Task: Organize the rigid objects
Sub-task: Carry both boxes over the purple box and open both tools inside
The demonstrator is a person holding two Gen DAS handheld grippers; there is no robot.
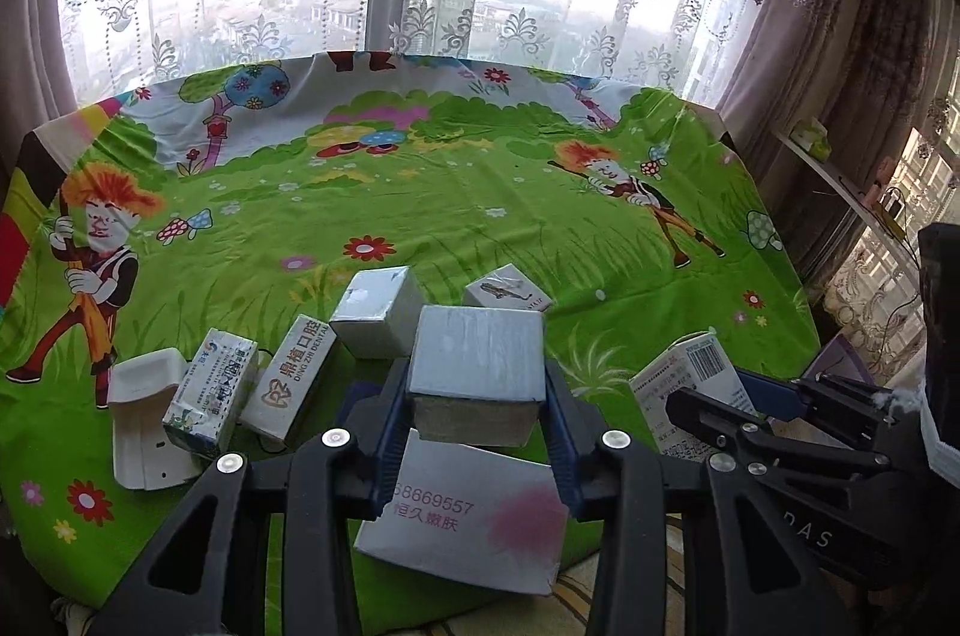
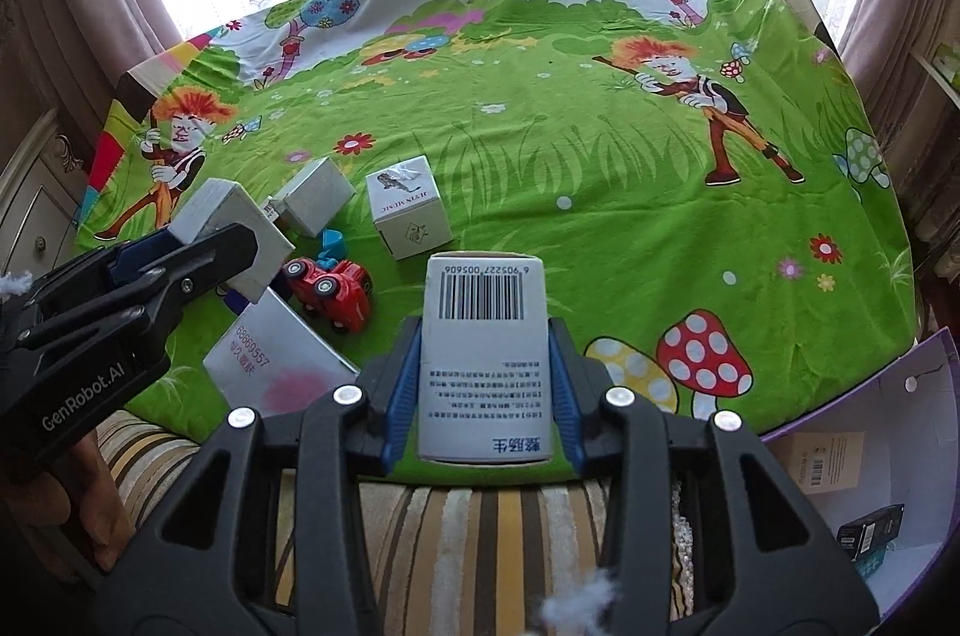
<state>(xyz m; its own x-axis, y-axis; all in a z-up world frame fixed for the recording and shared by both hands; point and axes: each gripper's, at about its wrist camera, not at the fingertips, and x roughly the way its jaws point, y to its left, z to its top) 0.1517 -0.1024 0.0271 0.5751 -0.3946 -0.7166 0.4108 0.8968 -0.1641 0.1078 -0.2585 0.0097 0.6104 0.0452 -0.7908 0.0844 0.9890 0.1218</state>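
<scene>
Left gripper [image 1: 477,384]: jaws clamped on a grey cuboid cardboard box [image 1: 477,357], held clear above the tabletop's green cartoon-print cloth [image 1: 456,192]. Right gripper [image 2: 485,366]: jaws clamped on a white upright carton with barcode and printed text [image 2: 485,336], also lifted. Directly under the grey box lies a flat white box with a pink blotch and digits [image 1: 468,510]. Left of it, near edge: a white moulded plastic piece [image 1: 144,414], a blue-and-white printed carton [image 1: 210,399], a white carton with orange lettering [image 1: 294,378]. Farther off: a small silver-grey box [image 1: 378,312], a white cube box with a saxophone picture [image 2: 408,207]. A red toy car [image 2: 333,288] sits between the flat box and the cube.
</scene>
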